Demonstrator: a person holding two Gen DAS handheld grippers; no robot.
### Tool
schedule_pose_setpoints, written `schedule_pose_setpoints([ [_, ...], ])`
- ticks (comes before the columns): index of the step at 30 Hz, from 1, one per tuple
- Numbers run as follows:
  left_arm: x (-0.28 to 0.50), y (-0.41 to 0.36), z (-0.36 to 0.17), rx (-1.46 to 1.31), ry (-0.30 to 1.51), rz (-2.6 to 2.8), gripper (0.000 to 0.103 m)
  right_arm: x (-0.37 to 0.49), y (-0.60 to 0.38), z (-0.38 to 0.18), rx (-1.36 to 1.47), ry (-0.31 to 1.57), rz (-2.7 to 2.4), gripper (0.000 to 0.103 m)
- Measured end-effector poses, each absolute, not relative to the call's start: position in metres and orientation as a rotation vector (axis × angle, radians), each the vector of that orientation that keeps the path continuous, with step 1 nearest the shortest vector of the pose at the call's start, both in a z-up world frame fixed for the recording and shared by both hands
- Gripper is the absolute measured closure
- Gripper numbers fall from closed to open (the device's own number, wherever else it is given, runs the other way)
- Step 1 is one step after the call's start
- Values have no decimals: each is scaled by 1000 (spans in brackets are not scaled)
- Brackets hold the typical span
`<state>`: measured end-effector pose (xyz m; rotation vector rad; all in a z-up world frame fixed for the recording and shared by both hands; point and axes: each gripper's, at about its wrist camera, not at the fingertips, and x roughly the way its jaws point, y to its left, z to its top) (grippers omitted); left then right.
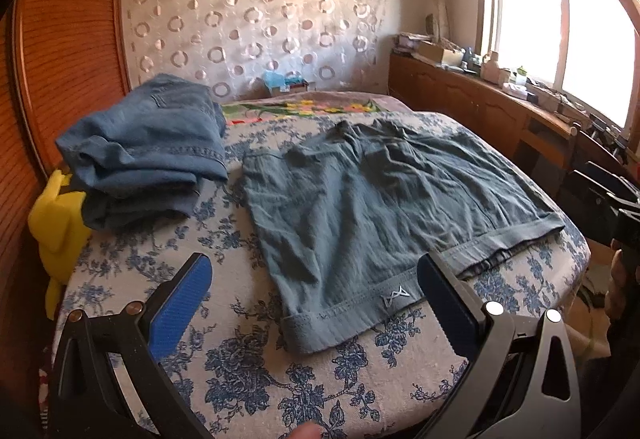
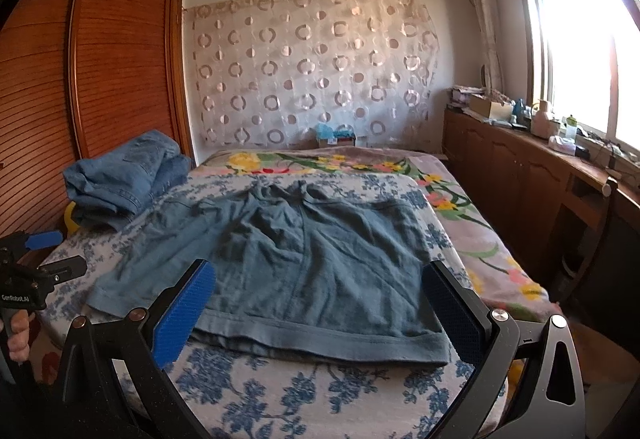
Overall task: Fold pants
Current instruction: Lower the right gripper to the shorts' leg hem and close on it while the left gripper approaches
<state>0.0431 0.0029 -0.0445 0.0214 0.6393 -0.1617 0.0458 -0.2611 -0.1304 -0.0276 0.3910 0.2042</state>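
Observation:
Grey-green pants [image 1: 372, 199] [image 2: 296, 259] lie spread flat on the bed with the blue floral cover [image 1: 248, 371] [image 2: 288, 391], hems toward me. My left gripper [image 1: 316, 303] hovers open just above the near left hem, nothing between its blue pads [image 1: 180, 307]. Over the near hem of the right leg, my right gripper [image 2: 320, 311] also stands open and empty. The left gripper [image 2: 40, 255] shows at the left edge of the right wrist view, held by a hand. The right gripper's black body [image 1: 616, 207] shows at the far right of the left wrist view.
A folded pile of blue denim [image 1: 148, 151] [image 2: 124, 179] sits at the bed's back left, over a yellow object [image 1: 60, 223]. A wooden wardrobe [image 2: 100, 59] stands left. A low cabinet [image 2: 520, 175] with clutter runs under the window on the right.

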Motion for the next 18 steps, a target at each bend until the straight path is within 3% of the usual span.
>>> schedule_pose_setpoints([
  [7,54,6,-62,35,676,-169,0,50,-265,-129,-52,425,168,1],
  [18,64,16,-90,37,774,-147,0,55,-281,-136,-65,562,102,20],
])
